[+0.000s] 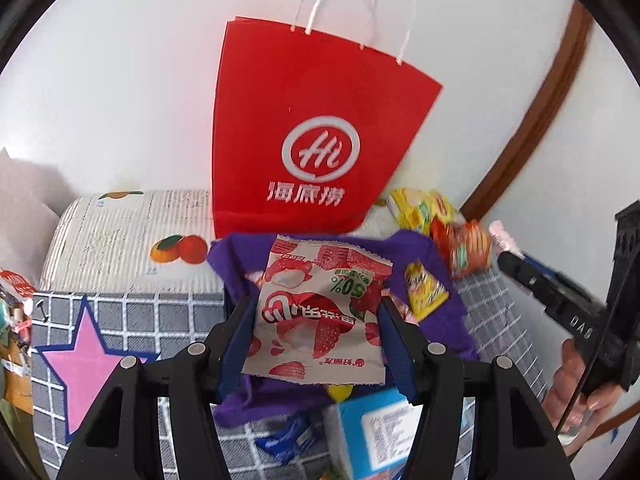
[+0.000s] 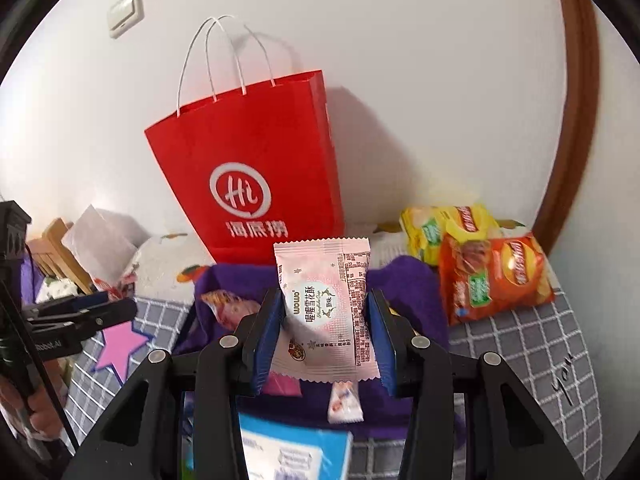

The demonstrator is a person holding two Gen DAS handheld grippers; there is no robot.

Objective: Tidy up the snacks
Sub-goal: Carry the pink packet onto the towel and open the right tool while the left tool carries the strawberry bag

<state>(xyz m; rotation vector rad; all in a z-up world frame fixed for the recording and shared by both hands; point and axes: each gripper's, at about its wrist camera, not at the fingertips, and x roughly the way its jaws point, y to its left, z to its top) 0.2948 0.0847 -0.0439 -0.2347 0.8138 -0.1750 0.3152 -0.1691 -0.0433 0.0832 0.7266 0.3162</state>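
The left tongs [image 1: 318,322] squeeze a strawberry snack packet [image 1: 320,312]. The right tongs [image 2: 322,330] squeeze a pink snack packet [image 2: 326,312]. The red paper bag [image 2: 256,176] stands ahead of both. Lift each packet above its open top before letting go.

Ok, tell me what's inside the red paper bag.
Cannot be seen. The red paper bag stands upright against the wall, and both views show only its outside and handles; its paper walls hide any contents.
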